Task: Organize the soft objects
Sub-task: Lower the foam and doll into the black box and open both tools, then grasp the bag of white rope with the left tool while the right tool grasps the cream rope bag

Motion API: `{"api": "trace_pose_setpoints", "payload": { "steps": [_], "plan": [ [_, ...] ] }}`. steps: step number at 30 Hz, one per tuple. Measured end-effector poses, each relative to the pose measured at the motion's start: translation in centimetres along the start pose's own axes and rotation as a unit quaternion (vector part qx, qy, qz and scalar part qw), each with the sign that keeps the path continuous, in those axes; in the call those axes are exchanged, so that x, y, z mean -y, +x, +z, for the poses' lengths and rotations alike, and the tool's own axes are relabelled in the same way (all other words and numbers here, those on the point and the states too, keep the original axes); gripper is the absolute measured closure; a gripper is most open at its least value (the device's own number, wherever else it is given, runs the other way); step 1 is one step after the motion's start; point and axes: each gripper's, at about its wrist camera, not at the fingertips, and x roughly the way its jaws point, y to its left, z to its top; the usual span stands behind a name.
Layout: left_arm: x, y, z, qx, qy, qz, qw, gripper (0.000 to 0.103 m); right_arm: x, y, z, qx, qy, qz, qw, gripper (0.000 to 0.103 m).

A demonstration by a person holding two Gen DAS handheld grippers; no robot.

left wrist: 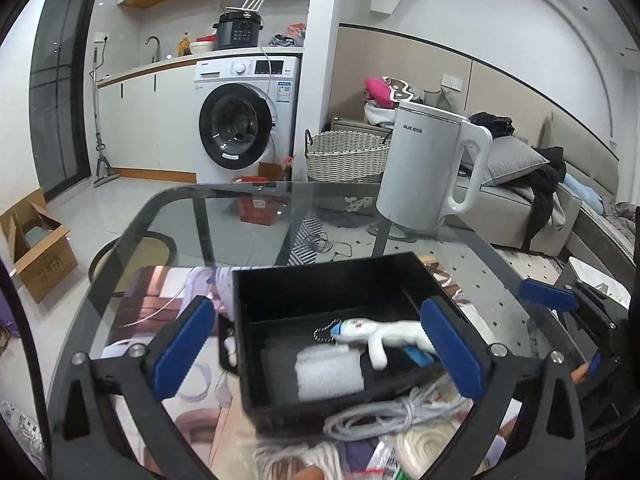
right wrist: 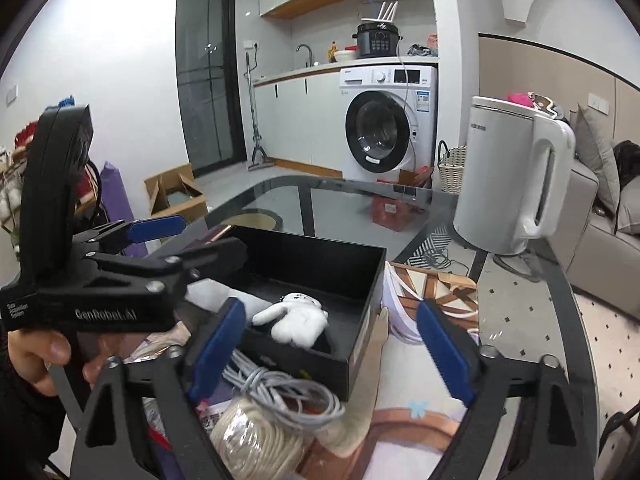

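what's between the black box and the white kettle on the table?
Bare glass table: nothing stands between the black box and the white kettle. The left wrist view shows it best; only floor clutter shows through the glass.

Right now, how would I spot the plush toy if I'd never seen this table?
Find the glass table with the white kettle at its far side. In front of the kettle sits an open black box. The plush toy lies inside beside a white foam block; unlike the plain block, it has limbs and a small printed face.
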Motion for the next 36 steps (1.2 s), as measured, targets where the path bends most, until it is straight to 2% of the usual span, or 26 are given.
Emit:
{"api": "trace_pose_setpoints", "payload": {
  "steps": [10,13,20,24,28,36],
  "plan": [
    [-0.7,-4.4,-2.2,0.010,0.018,0.011,0.9997,0.000,-1.4,-2.8,-2.3,-0.023,0.001,-0.003,1.000,0.001],
    [-0.9,-5.1,-2.8,-0.002,0.023,0.019,0.9996,0.000,-1.8,-3.5,-3.1,-0.031,0.005,0.002,1.000,0.001],
    [-1.6,-5.5,-4.7,-0.013,0.026,0.034,0.9990,0.000,-2.0,-3.9,-4.0,-0.049,0.014,0.005,0.999,0.001],
    [-2.4,-5.1,-5.6,-0.037,0.017,0.016,0.9990,0.000,-1.9,-3.5,-4.6,-0.061,0.018,0.006,0.998,0.001],
    [-1.9,-5.2,-6.1,-0.048,0.040,0.003,0.9981,0.000,-2.0,-3.0,-4.9,-0.070,0.017,0.009,0.997,0.001],
    [-1.3,-4.2,-7.1,-0.070,0.063,0.010,0.9955,0.000,-3.0,-1.4,-5.9,-0.096,0.010,0.024,0.995,0.001]
  ]
}}
